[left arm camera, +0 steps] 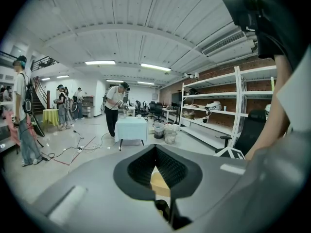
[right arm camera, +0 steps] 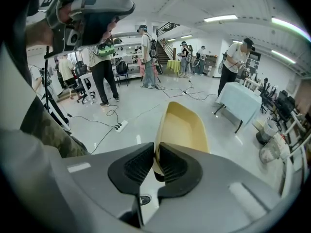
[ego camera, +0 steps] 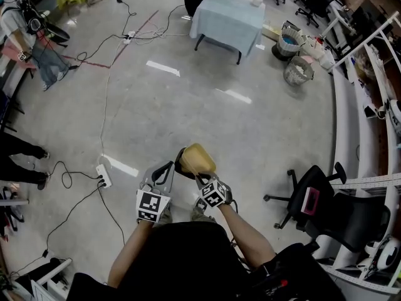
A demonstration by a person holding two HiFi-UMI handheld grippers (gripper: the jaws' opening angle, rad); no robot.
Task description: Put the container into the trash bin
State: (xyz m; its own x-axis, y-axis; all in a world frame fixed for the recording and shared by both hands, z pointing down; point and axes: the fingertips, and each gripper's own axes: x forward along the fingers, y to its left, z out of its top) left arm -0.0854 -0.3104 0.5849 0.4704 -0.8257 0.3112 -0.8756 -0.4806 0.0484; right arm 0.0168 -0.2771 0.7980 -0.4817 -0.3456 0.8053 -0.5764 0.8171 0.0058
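Container in mid-carry: a shallow yellow container is held in the air over the concrete floor, in front of the person. It is pinched by one edge between the pads of the right gripper. In the right gripper view the thin wall is seen clamped edgewise between the two ribbed pads. The open hollow is turned to the right and looks empty.

The left gripper is held just beside the container, its tips brought together on nothing. In the left gripper view only a sliver of yellow is seen through the gap behind the closed tips. Whether the container is touched there cannot be told.

The carrying step is judged to be in hand, with the drop not yet made. The trash bins are seen well apart from the container, across the floor and past a cloth-covered table.

A walk across is called for next, with the power strip and its leads to be avoided. The container is then to be brought over a bin's mouth before the pinch is released. The container looks light, rigid and smooth-walled, with rounded corners. A grip on one thin edge is judged liable to let it swing.
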